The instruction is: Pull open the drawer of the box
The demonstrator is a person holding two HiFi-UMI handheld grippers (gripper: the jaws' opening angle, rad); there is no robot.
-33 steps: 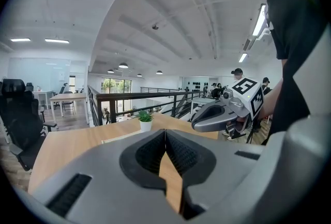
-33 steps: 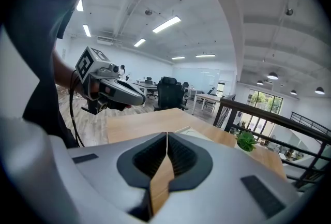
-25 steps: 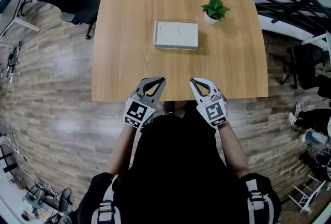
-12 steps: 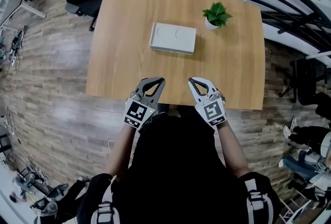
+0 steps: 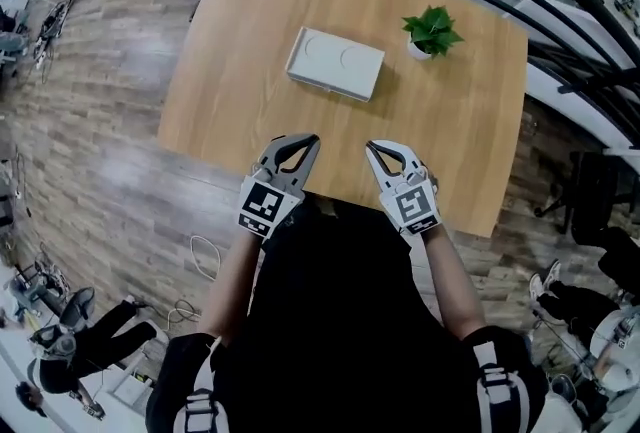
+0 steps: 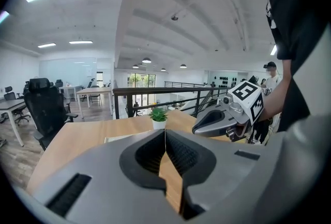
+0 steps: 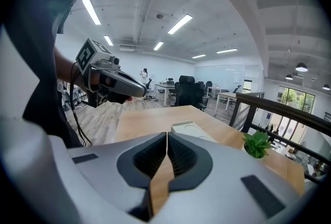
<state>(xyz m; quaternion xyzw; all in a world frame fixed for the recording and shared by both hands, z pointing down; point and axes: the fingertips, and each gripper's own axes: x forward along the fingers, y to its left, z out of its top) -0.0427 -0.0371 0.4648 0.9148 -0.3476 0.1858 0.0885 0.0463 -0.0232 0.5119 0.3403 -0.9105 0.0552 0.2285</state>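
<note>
Centrally, flat white box (image 5: 335,63) on wooden table (image 5: 230,101), green potted plant (image 5: 432,29) near, left gripper (image 5: 313,138) and right gripper (image 5: 369,145) clenched empty, ceiling strip lights (image 7: 93,11) in gripper views only.

The room is bright and evenly lit, with ceiling strips (image 7: 178,24) and round lamps (image 6: 146,60) overhead and daylight coming through the far windows (image 6: 140,80). The table (image 5: 250,41) shows no glare. The box (image 5: 335,63) and plant (image 5: 432,29) cast only short, soft shadows. A pale sheen lies on the floor (image 5: 100,161). The head view is sharp in the middle but bends hard at the edges, curving the planks. Both gripper views are fisheye with dark corners, and their near foreground looks large and slightly soft.
</note>
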